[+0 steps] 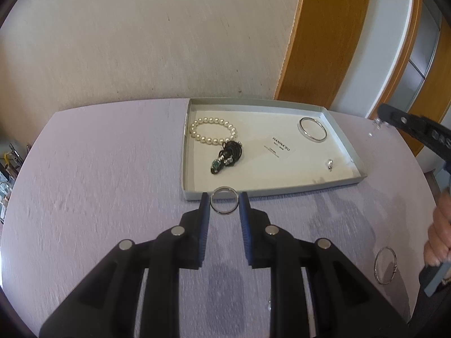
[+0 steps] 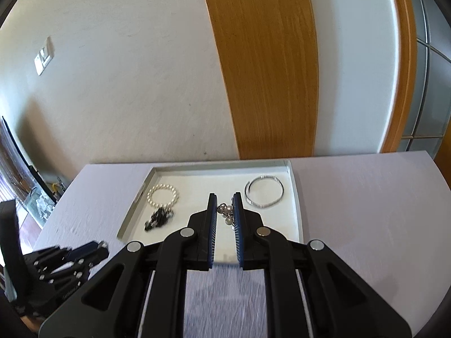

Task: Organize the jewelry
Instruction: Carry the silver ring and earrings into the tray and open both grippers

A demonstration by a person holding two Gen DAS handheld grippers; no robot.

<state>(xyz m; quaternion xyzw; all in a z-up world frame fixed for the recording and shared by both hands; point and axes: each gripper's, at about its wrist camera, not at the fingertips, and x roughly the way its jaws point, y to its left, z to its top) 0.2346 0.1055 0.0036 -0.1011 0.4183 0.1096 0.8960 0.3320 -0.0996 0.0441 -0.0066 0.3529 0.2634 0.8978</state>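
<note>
A shallow grey tray (image 1: 348,144) with a white liner stands on the lilac table; it also shows in the right wrist view (image 2: 296,194). In it lie a pearl bracelet (image 1: 213,130), a black cord pendant (image 1: 229,155), a silver bangle (image 1: 313,129), a small pearl earring (image 1: 329,164) and a white card (image 1: 279,148). My left gripper (image 1: 224,200) is shut on a silver ring bangle (image 1: 224,200) just before the tray's near wall. My right gripper (image 2: 225,207) is shut on a pearl drop earring with a chain (image 2: 227,214) above the tray.
Another silver hoop bangle (image 1: 385,264) lies on the table at the right, near the person's hand (image 1: 438,233). The wall and a wooden door frame (image 2: 267,70) stand behind the table. The left gripper shows in the right wrist view (image 2: 70,256) at the lower left.
</note>
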